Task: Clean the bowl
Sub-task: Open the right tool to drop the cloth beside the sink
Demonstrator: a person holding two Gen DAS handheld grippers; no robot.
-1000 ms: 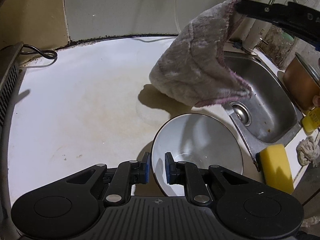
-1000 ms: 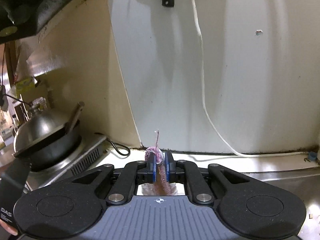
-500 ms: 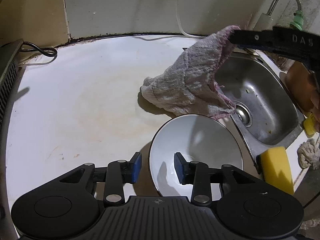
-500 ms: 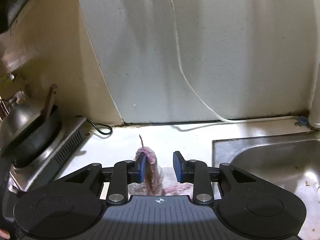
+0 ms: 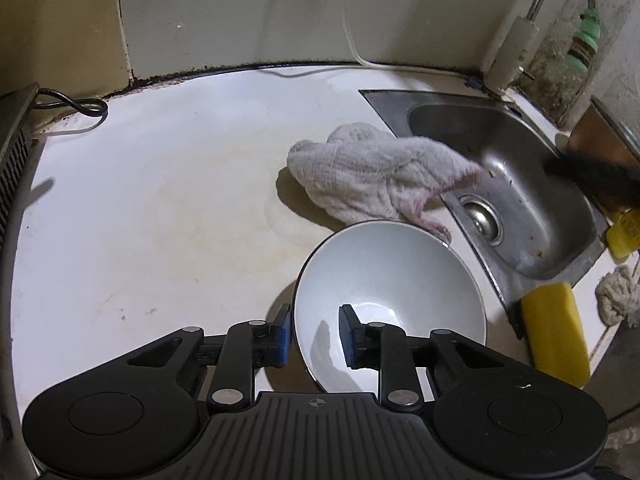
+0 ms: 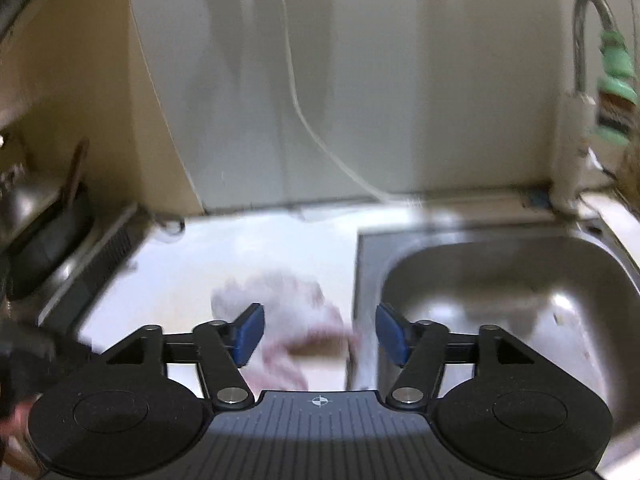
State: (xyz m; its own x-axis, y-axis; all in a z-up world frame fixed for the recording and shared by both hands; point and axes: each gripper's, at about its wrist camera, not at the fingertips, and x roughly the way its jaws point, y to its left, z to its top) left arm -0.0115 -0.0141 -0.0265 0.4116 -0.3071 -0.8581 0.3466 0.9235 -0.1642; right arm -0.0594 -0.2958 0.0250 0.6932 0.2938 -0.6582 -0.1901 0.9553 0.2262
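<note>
Straddling the white bowl rim low in the frame, the left gripper fingers are closing, not yet pressing. Mid-frame, the cloth lies on the worktop beside the sink; right gripper fingers are opening, empty.

The bowl at lower centre is glossy white, smooth like glazed ceramic. Above it the cloth is coarse woven cotton, greyish with pink edging. The sink at right is brushed stainless steel, dully reflective. The table is smooth white with yellowish staining. The sponge at lower right is matt, porous yellow foam.
</note>
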